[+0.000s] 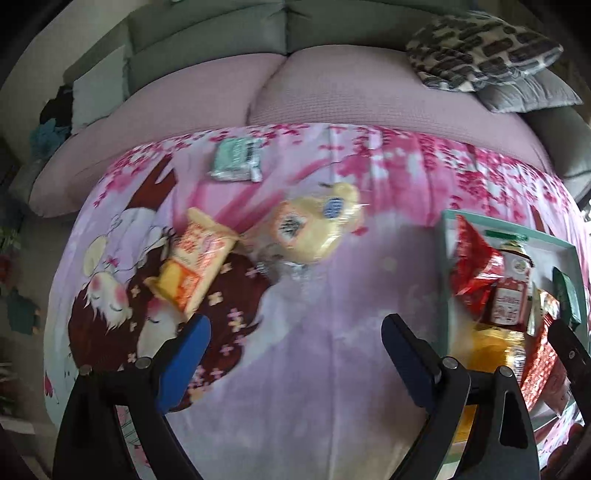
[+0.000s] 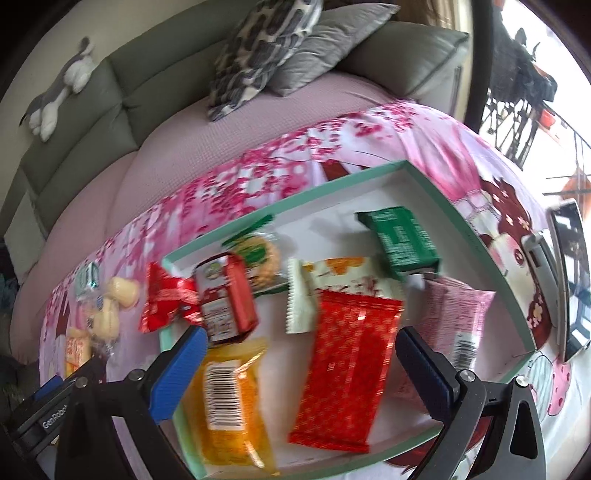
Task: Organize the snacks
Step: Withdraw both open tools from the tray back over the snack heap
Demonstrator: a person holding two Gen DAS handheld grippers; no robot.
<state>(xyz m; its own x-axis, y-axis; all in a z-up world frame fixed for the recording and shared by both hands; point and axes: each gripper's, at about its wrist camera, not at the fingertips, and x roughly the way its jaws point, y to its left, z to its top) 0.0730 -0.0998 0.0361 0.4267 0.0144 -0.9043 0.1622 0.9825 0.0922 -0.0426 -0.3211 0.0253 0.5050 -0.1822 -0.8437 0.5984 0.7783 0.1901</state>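
Below my right gripper [image 2: 299,363], jaws wide and empty, a red packet [image 2: 345,369] lies in the green tray [image 2: 476,236]. My left gripper [image 1: 295,354] also gapes empty over the pink cloth [image 1: 332,369].

I'm in a home living room: green sofa [image 1: 207,33] at 12 o'clock, patterned cushion [image 1: 480,51] at 1 o'clock, stuffed toy [image 2: 62,85] on the sofa back, floral cartoon-print cloth [image 1: 332,350] over the table.
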